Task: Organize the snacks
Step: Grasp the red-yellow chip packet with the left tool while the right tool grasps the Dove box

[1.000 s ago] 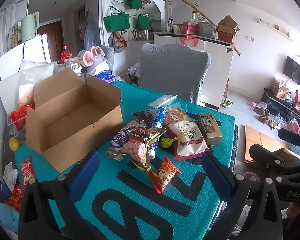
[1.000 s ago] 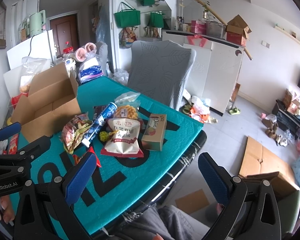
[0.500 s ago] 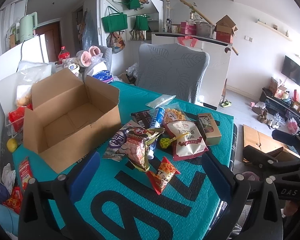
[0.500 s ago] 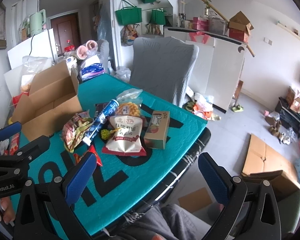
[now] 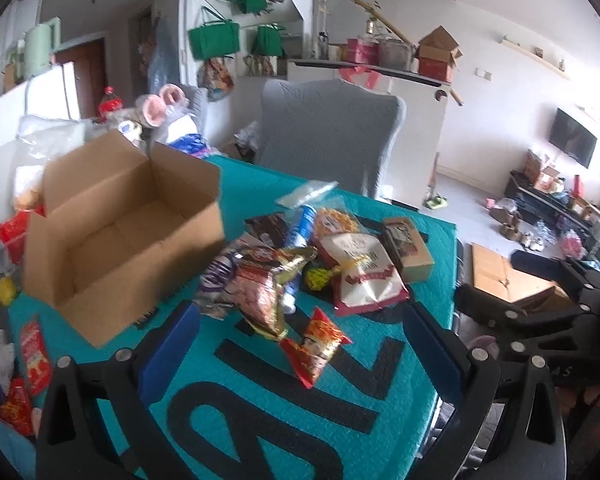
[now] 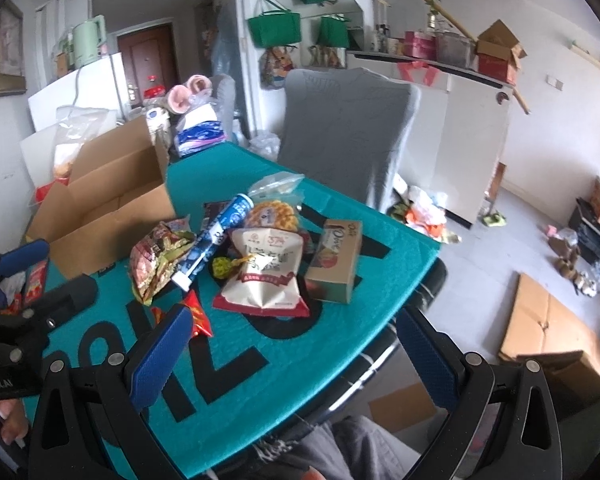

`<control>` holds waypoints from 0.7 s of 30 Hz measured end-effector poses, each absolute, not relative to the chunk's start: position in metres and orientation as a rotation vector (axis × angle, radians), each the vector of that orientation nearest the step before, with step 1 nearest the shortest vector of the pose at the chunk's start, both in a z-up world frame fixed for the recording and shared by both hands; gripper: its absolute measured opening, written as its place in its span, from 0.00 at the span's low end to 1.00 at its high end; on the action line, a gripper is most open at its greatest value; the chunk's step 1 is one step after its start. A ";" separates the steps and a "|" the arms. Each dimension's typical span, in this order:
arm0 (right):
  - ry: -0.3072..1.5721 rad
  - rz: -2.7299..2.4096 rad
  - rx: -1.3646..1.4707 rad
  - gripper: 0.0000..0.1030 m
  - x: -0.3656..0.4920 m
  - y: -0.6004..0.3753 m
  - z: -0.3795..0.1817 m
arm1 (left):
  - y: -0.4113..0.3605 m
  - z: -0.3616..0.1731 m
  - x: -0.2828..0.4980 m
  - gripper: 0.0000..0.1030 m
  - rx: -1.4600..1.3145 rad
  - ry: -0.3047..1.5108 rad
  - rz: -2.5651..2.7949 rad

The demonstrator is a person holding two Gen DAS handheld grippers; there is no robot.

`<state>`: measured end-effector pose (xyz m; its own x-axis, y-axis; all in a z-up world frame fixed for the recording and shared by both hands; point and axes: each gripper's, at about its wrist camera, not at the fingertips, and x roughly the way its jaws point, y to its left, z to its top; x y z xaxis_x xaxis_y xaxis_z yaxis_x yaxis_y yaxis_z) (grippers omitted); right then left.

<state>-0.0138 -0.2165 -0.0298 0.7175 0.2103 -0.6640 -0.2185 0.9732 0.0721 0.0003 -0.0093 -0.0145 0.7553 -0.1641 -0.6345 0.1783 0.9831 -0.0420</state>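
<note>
From my left wrist, my left gripper (image 5: pixel 300 344) hangs over the teal mat (image 5: pixel 260 420) with its jaws spread wide and nothing between them. The open box (image 5: pixel 120 232) sits on the mat ahead to the left, nothing visible inside it. The snacks lie in a heap just right of the box: a foil bag (image 5: pixel 260 292) nearest it, a small red packet (image 5: pixel 314 346) alone on my side of the heap, a white pouch (image 5: pixel 360 270) with a green lollipop (image 5: pixel 318 278) beside it, a blue tube (image 5: pixel 302 226), and a carton (image 5: pixel 408 248) at the far right. My right gripper (image 5: pixel 548 304) shows at the right edge.

From my right wrist, my right gripper (image 6: pixel 292 356) is also wide open and holds nothing, over the mat's near edge (image 6: pixel 300 400). The pouch (image 6: pixel 266 276), carton (image 6: pixel 334 260), tube (image 6: pixel 214 240), foil bag (image 6: pixel 156 260) and lollipop (image 6: pixel 222 266) lie ahead; the red packet (image 6: pixel 198 314) is partly hidden behind my left finger (image 6: pixel 160 360). The box (image 6: pixel 104 216) stands beyond at the left. My left gripper (image 6: pixel 20 304) is at the left edge, a hand (image 6: pixel 4 420) under it.
</note>
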 end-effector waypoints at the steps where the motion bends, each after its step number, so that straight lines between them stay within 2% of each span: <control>1: 0.739 0.249 -0.008 1.00 -0.011 -0.217 -0.033 | -0.011 -0.017 0.001 1.00 0.029 0.689 -0.186; 21: 0.800 0.333 -0.052 1.00 0.037 -0.220 -0.090 | -0.019 -0.090 0.047 1.00 -0.005 0.825 -0.173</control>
<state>0.0374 -0.2200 -0.0904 0.6476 0.2733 -0.7113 -0.3121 0.9467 0.0795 0.0475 -0.0186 -0.0898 0.6650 -0.1554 -0.7305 0.1514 0.9858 -0.0719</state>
